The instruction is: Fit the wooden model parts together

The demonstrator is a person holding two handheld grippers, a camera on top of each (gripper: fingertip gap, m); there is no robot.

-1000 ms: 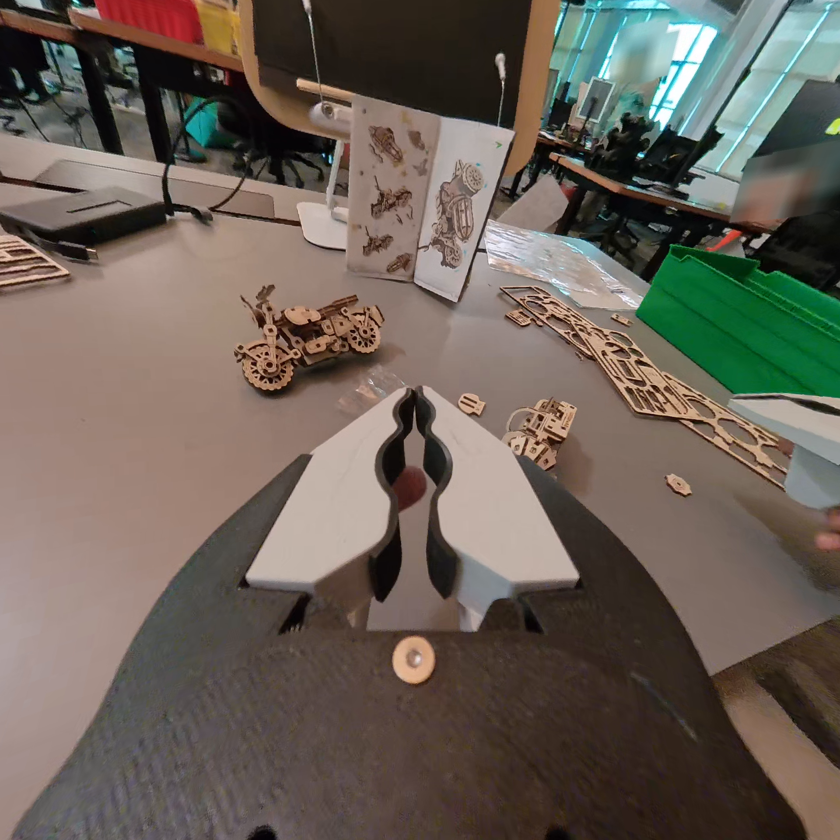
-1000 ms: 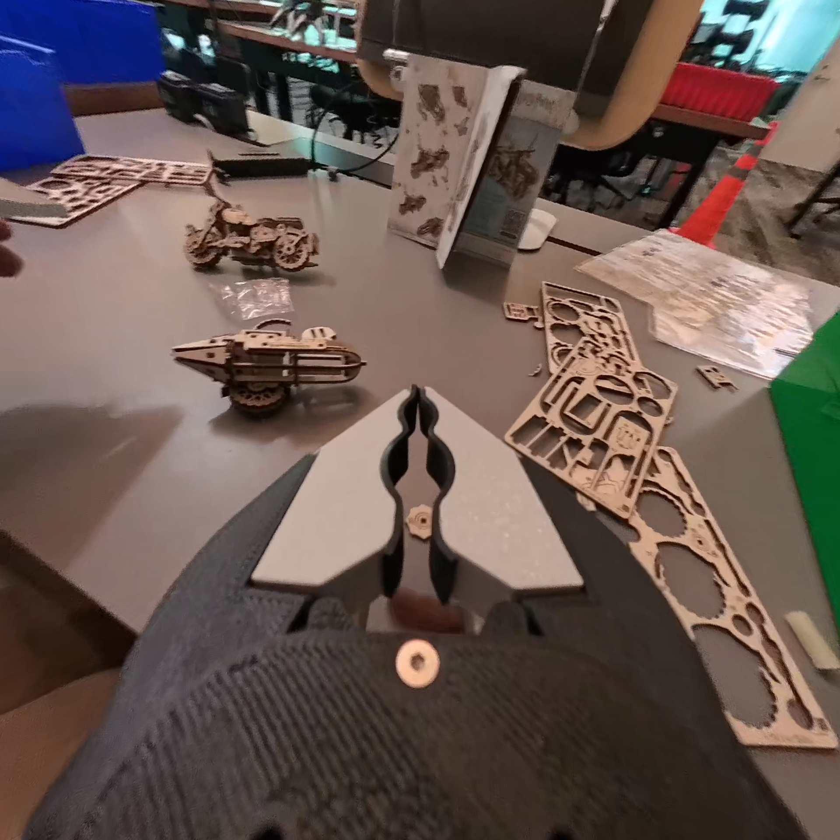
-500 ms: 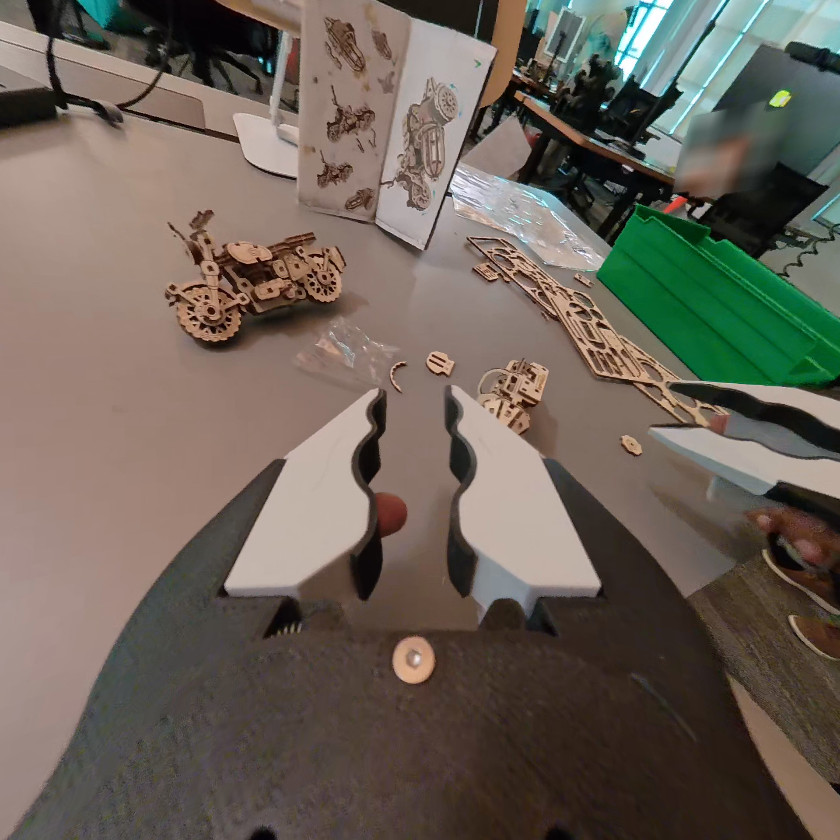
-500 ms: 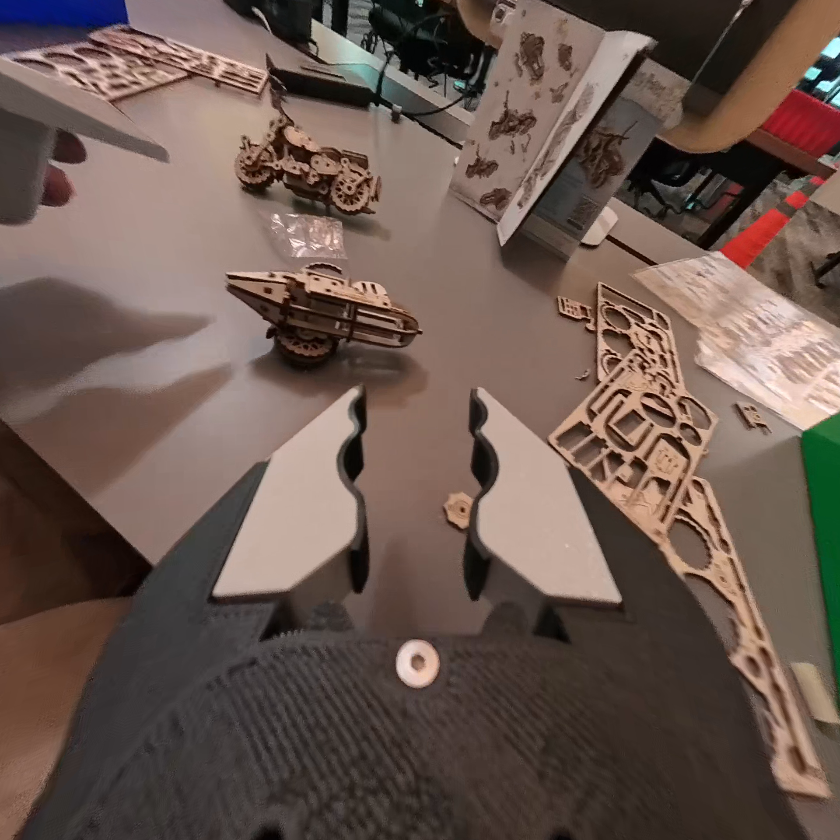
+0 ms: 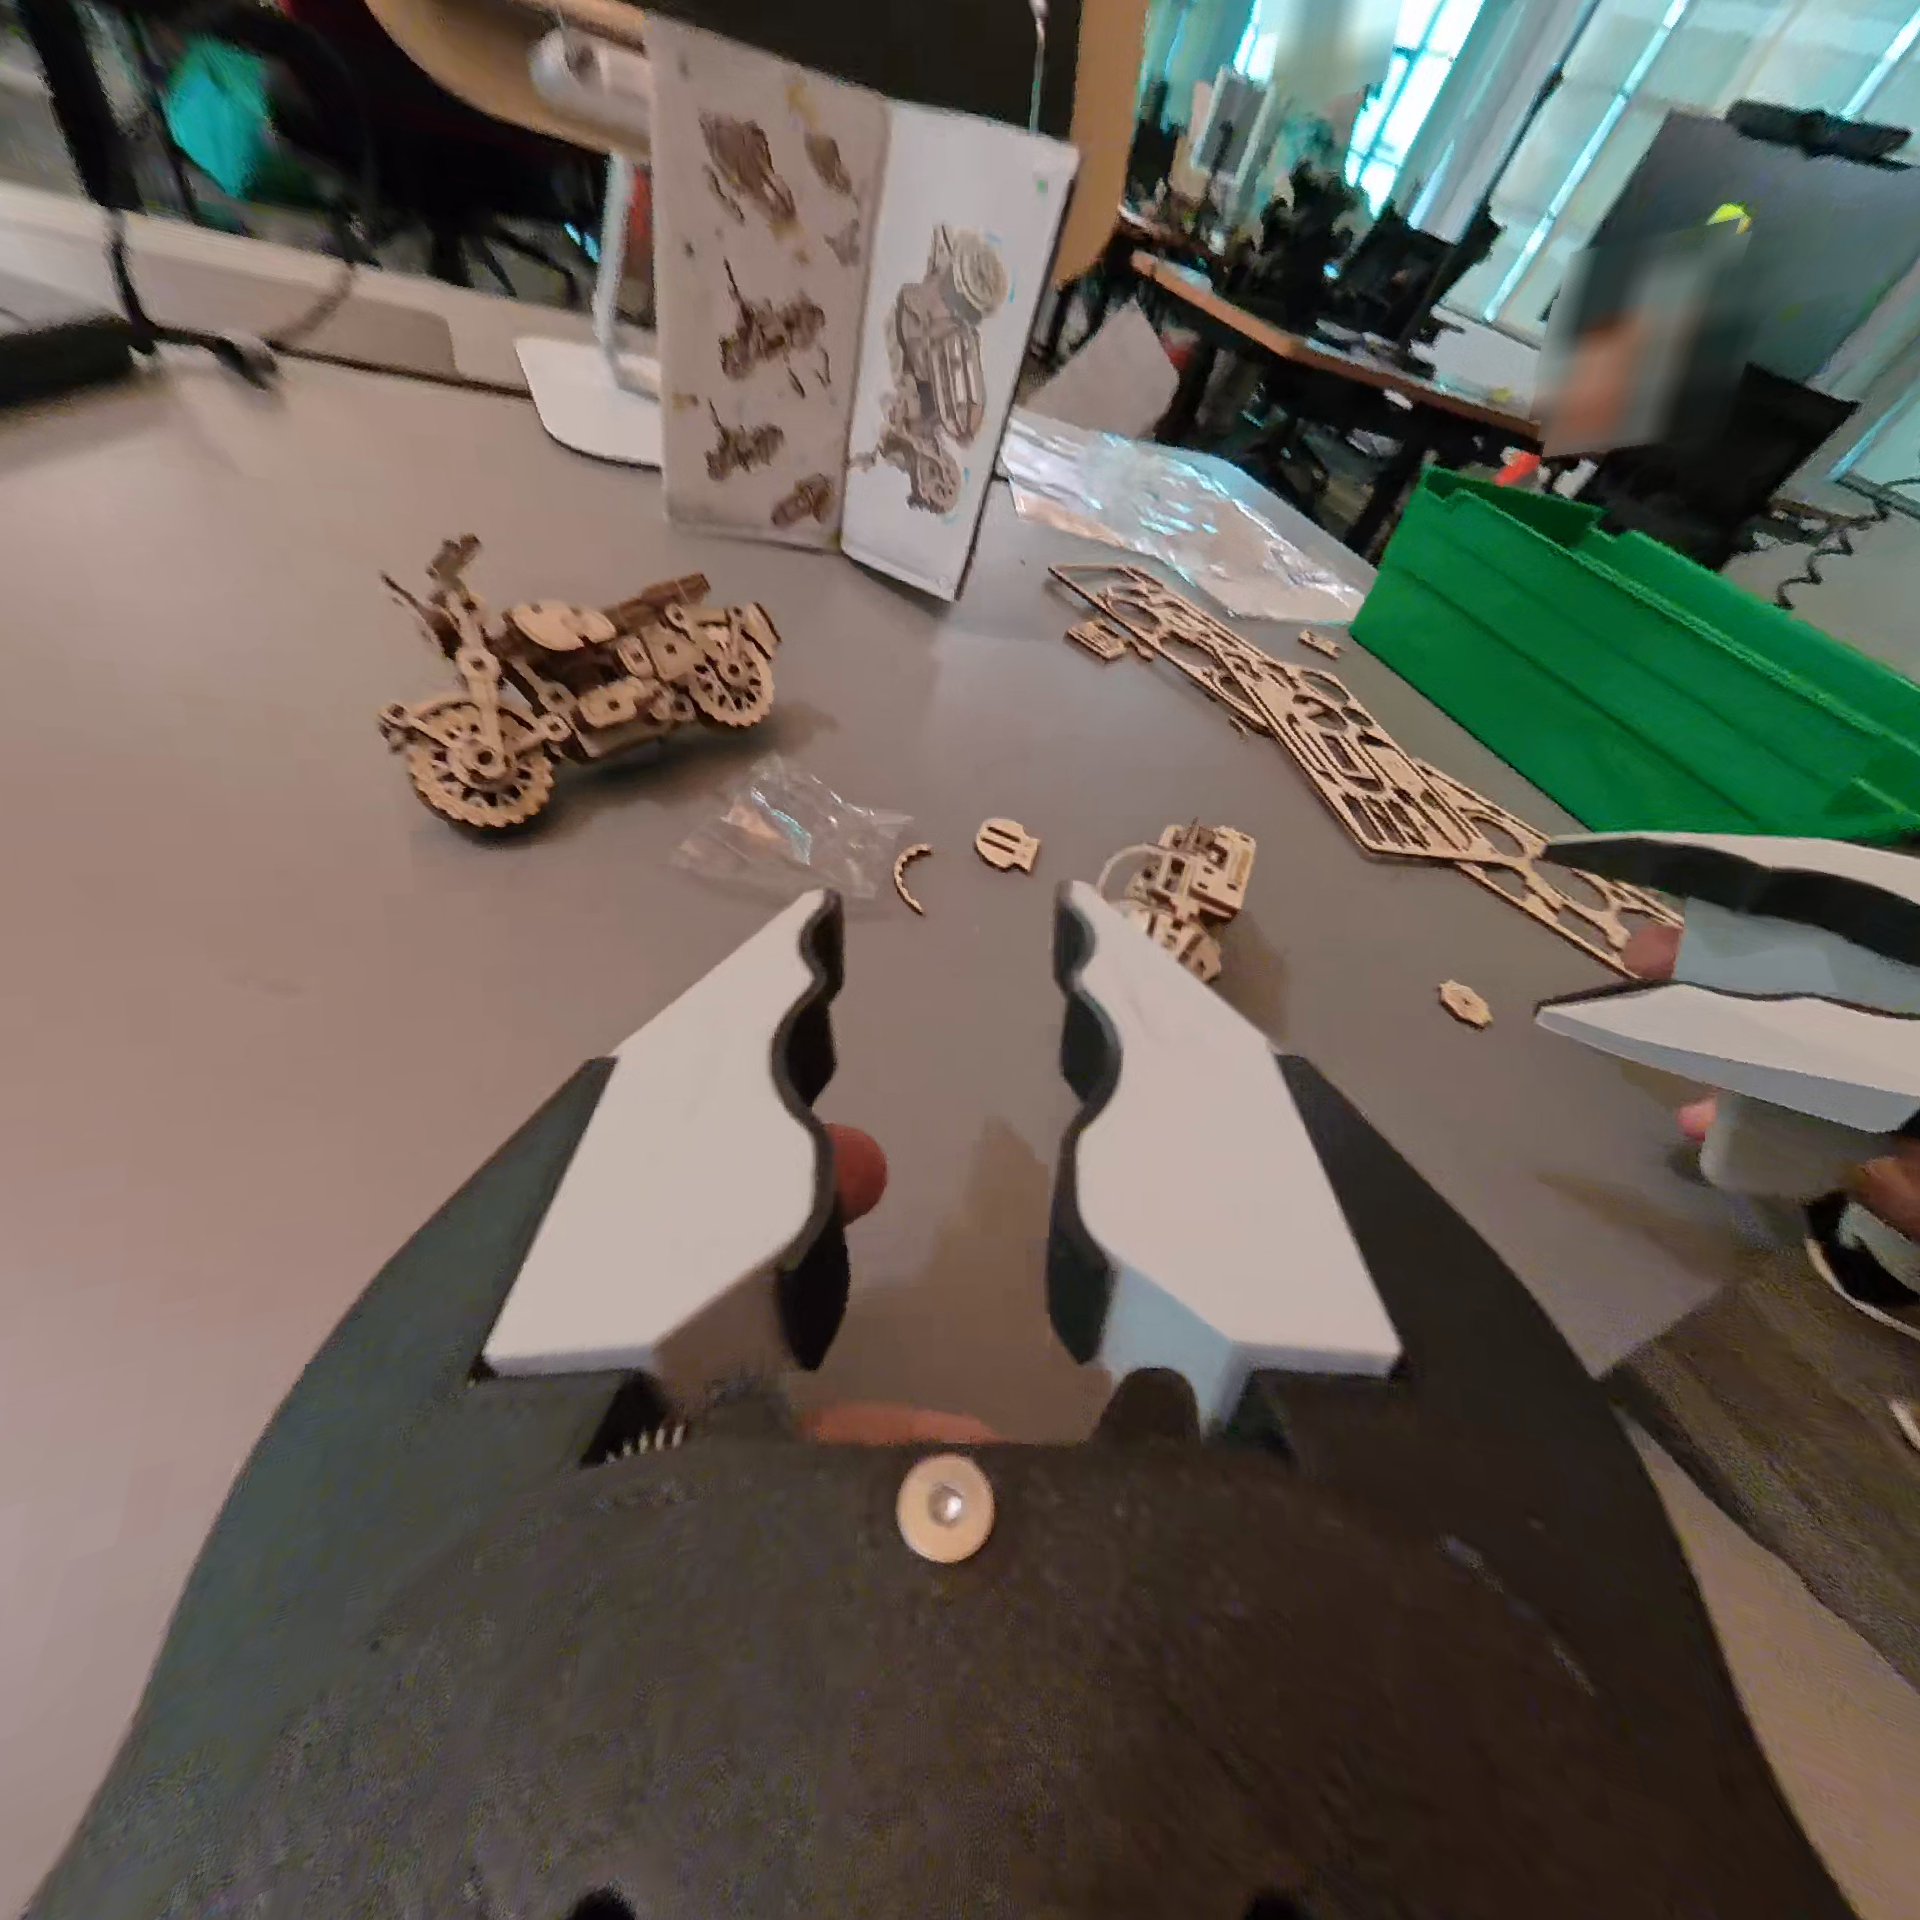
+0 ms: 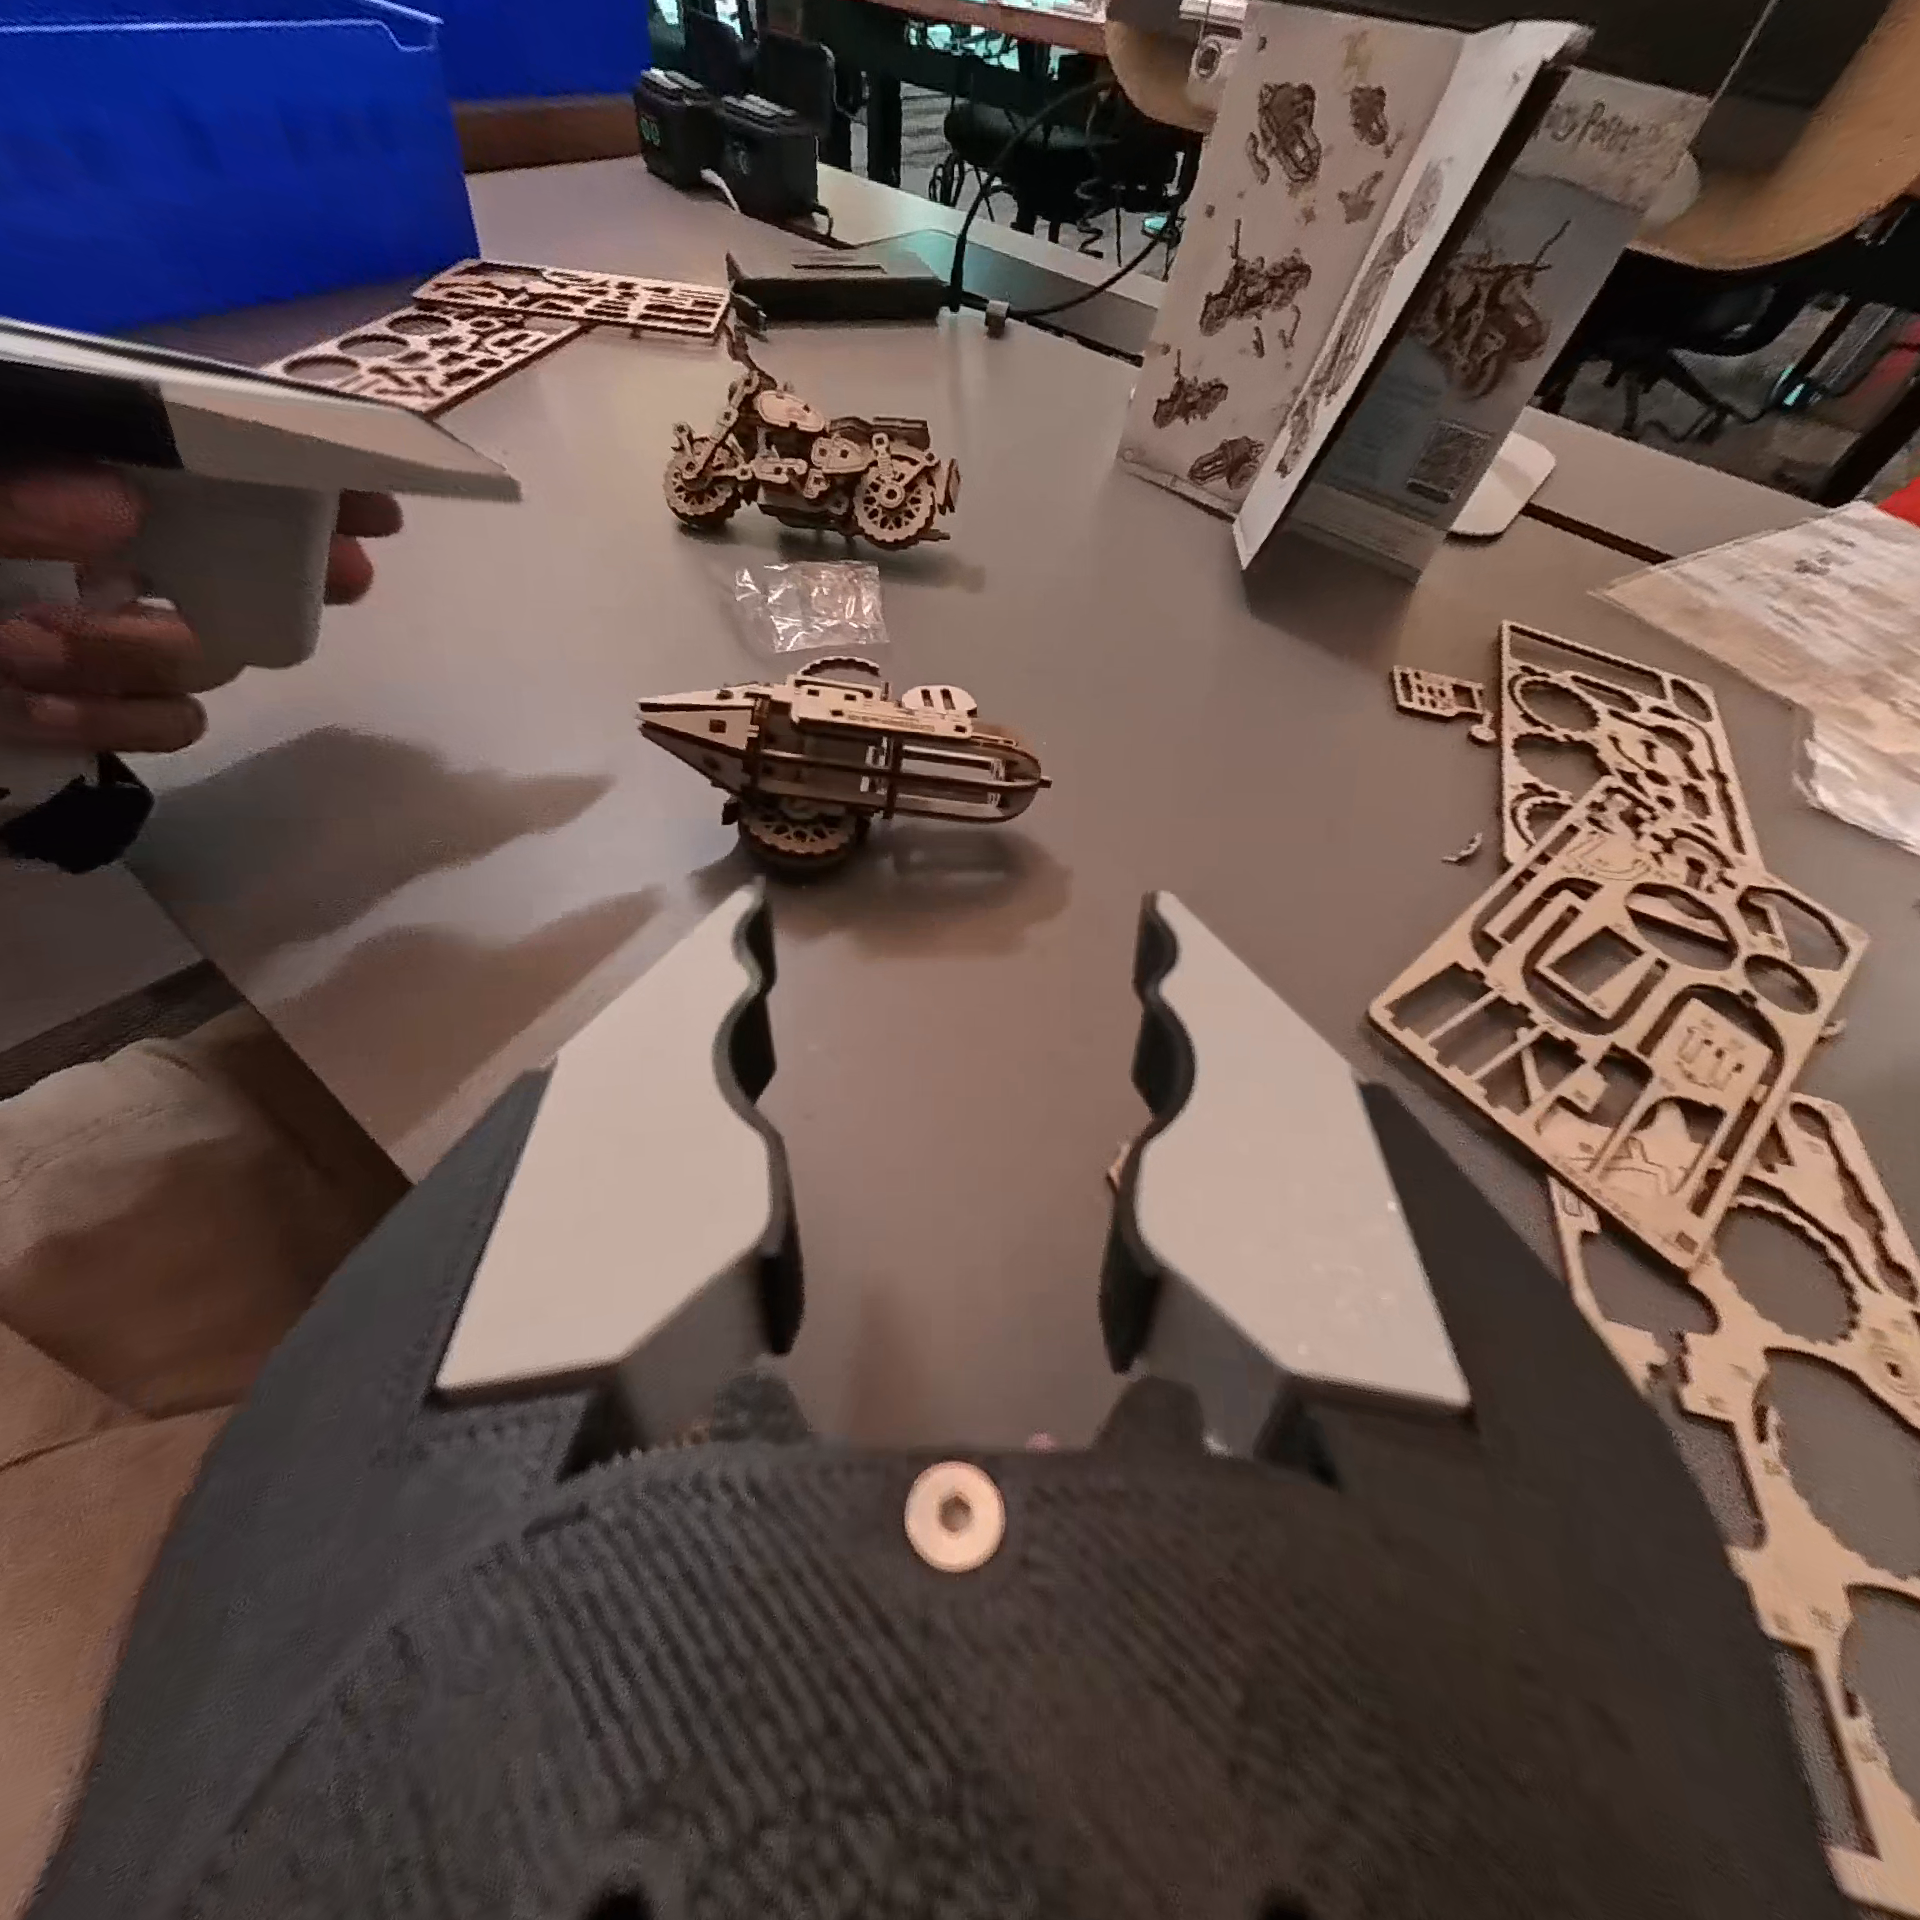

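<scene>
Grey-fingered left gripper (image 5: 945, 904) and right gripper (image 6: 951, 914) both hang over the table (image 6: 1039, 644) with jaws spread wide, nothing held. Just past the right one sits the half-built sidecar (image 6: 842, 764), then a small plastic bag (image 6: 816, 603), and the finished wooden motorcycle (image 6: 810, 483) further back, with punched-out part sheets (image 6: 1621, 997) off to the right.

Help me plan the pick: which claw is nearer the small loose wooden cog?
Right. The right claw hovers just beside the cog; the left claw sits farther left, beyond the sidecar model.
</scene>
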